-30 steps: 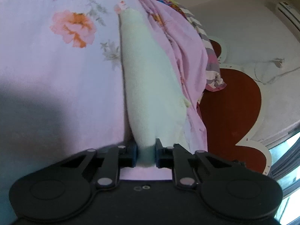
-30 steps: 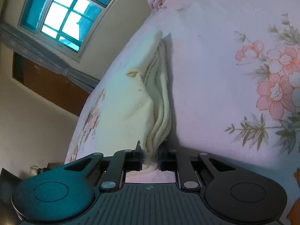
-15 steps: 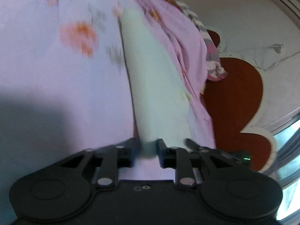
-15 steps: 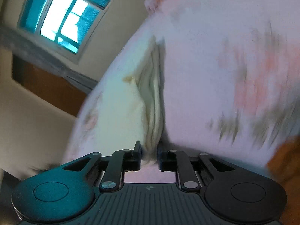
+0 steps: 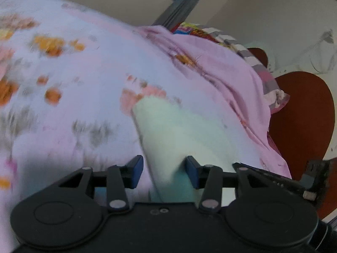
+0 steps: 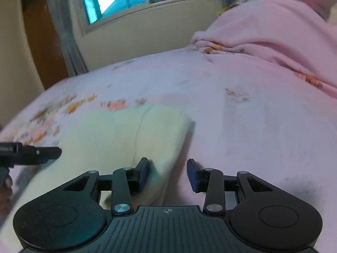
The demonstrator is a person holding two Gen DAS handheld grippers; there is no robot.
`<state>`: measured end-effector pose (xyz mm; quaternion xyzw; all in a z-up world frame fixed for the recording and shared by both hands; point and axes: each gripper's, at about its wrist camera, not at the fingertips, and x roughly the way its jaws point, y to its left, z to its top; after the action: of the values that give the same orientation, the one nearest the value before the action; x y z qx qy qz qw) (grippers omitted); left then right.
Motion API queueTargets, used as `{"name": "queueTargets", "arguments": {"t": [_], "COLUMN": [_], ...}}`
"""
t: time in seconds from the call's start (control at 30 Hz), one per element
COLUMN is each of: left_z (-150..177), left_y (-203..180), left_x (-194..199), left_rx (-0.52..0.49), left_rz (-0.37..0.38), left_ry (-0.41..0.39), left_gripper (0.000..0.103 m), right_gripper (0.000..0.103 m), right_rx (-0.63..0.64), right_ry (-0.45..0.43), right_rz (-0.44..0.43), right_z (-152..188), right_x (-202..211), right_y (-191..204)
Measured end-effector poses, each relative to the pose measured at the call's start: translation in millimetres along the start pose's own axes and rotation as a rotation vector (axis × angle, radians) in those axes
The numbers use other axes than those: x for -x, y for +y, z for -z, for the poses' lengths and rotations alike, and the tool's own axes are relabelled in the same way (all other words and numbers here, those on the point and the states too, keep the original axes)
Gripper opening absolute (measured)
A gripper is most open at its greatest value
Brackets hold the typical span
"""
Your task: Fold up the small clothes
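Lying flat, soft pale folded cloth [image 6: 118, 135] on floral sheet [image 6: 242, 126].

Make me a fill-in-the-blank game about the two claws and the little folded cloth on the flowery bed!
1. Both the left claw and the right claw are ____.
2. The cream cloth lies on a pink bedsheet printed with ____.
3. In the right wrist view, the wall behind the bed has a ____ letting in light.

Missing words: open; flowers; window
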<state>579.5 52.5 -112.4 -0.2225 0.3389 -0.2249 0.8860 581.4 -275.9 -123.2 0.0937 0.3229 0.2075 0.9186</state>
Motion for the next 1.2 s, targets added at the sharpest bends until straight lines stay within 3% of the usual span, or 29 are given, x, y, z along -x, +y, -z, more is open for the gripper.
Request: {"name": "queueTargets", "arguments": {"t": [0.1,0.17,0.23,0.3,0.37,0.6,0.67,0.77,0.93,1.07,1.2], "left_z": [-13,-20,-24,-26,-29,-28,-25,-23,-19,-6,8], "left_y": [-1,2,6,9,9,-4,-8,-21,-41,-55,-61], "left_x": [-11,-21,-29,-41,-47,-31,-30,-23,-5,12,14], "left_rx": [-0.043,-0.036,-0.026,-0.012,-0.016,-0.076,-0.108,-0.134,-0.200,-0.213,-0.209], "left_rz": [0.004,-0.006,-0.045,-0.071,-0.089,-0.155,-0.191,-0.240,-0.286,-0.281,-0.258], "left_ry": [-0.005,-0.013,-0.015,0.011,0.019,0.024,0.022,0.018,0.017,0.005,0.024], "left_gripper": [0.044,0.045,0.047,0.049,0.049,0.050,0.051,0.051,0.048,0.047,0.047], "right_gripper": [0.039,0.039,0.039,0.040,0.047,0.047,0.047,0.048,0.047,0.047,0.047], "right_rx": [-0.016,0.022,0.059,0.064,0.055,0.022,0.038,-0.068,-0.104,-0.112,-0.089], "right_ry": [-0.076,-0.081,-0.048,0.056,0.048,-0.018,0.036,0.029,-0.035,-0.062,-0.042], "right_rz": [-0.076,-0.075,-0.042,0.034,0.033,0.001,0.034,0.033,-0.032,-0.071,-0.083], "right_z": [-15,-29,-38,-36,-31,-32,-23,-28,-27,-19,-9], "right_x": [8,-4,-26,-56,-62,-34,-44,-35,5,31,32], "right_y": [-1,8,10,4,-5,-4,-4,-10,-8,-5,8]}}
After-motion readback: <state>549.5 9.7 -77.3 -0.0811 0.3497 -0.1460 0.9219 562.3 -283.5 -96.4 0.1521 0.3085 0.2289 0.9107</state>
